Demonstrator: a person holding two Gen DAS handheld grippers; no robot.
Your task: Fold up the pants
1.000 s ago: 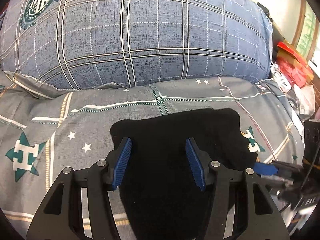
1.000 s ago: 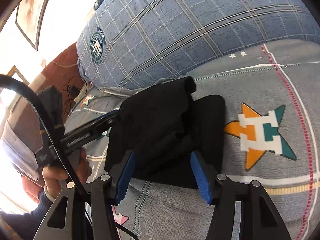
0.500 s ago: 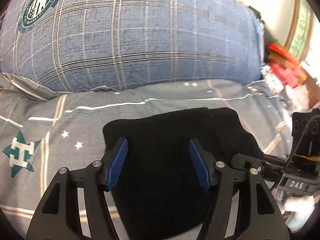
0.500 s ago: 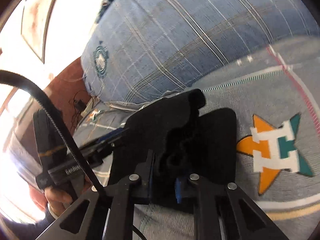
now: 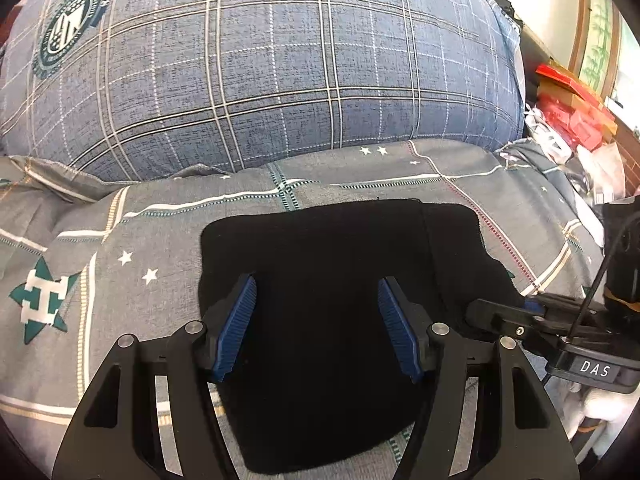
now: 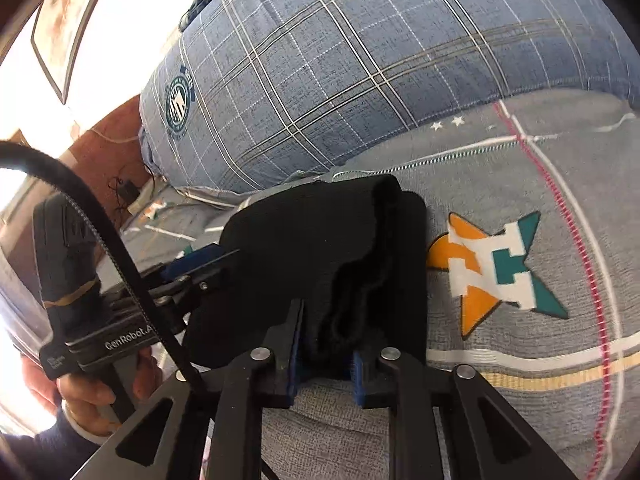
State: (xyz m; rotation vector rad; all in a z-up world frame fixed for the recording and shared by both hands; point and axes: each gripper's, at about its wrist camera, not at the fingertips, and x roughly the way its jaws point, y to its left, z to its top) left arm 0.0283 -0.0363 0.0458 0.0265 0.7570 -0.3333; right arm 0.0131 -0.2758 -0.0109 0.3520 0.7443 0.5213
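A bed (image 5: 400, 176) fills the room's middle, spread with a grey sheet printed with stars and stripes. A big blue plaid pillow (image 5: 260, 72) lies along its head. Beyond the pillow stands a pale wall (image 5: 552, 4) with a wood-framed picture (image 5: 596, 28). Red boxes and bags (image 5: 568, 116) are heaped beside the bed. Strong daylight floods in on the other side, past another framed picture (image 6: 60, 28).
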